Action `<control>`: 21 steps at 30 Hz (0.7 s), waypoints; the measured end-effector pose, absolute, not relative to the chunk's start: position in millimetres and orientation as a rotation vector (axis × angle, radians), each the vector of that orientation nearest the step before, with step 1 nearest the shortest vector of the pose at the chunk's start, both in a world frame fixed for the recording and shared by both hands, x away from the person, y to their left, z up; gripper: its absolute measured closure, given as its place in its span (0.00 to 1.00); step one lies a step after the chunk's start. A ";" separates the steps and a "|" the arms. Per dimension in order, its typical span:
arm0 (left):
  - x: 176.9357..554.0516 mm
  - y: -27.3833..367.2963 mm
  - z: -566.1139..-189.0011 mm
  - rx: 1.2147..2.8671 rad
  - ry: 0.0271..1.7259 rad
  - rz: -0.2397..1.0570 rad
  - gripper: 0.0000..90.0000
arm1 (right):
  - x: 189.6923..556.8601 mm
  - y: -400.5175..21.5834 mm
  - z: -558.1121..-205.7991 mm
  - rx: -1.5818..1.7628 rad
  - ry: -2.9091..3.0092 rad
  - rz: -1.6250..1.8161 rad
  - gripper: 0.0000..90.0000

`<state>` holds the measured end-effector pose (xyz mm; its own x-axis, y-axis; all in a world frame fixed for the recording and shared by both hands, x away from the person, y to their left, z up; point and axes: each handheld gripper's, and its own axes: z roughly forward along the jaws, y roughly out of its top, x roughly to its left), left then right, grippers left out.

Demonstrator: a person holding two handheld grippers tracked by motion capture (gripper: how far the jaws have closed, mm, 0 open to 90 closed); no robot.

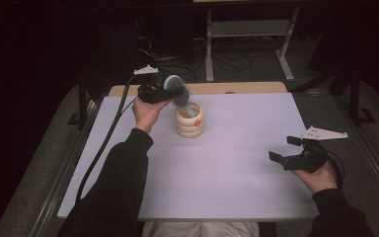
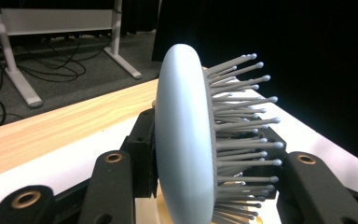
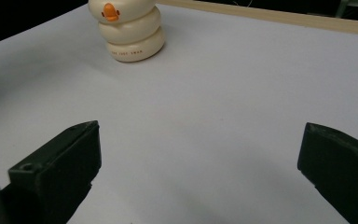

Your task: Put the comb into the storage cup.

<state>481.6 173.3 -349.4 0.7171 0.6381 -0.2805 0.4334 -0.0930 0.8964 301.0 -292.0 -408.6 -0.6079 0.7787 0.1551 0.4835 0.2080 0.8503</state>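
Observation:
A light blue hairbrush (image 1: 179, 91) with grey bristles stands on end, its handle dipping into a cream ribbed holder (image 1: 190, 121) with an orange duck beak. My left gripper (image 1: 170, 92) is shut on the brush head, just above the holder. In the left gripper view the brush (image 2: 184, 140) sits edge-on, clamped front and back by the jaws, with the holder's cream rim (image 2: 151, 211) below it. My right gripper (image 1: 283, 149) rests open near the table's right edge, far from the holder. In the right gripper view the holder (image 3: 130, 32) stands at the far left.
The white tabletop (image 1: 227, 173) has a wooden strip (image 1: 237, 88) along its far edge. A black cable (image 1: 103, 143) trails from the left gripper down the table's left side. A white metal frame (image 1: 246, 29) and floor cables lie beyond the table.

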 end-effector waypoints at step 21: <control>488.0 178.1 -365.0 1.675 0.897 0.158 0.55 | 300.3 -294.8 -409.3 1.204 2.187 1.345 0.00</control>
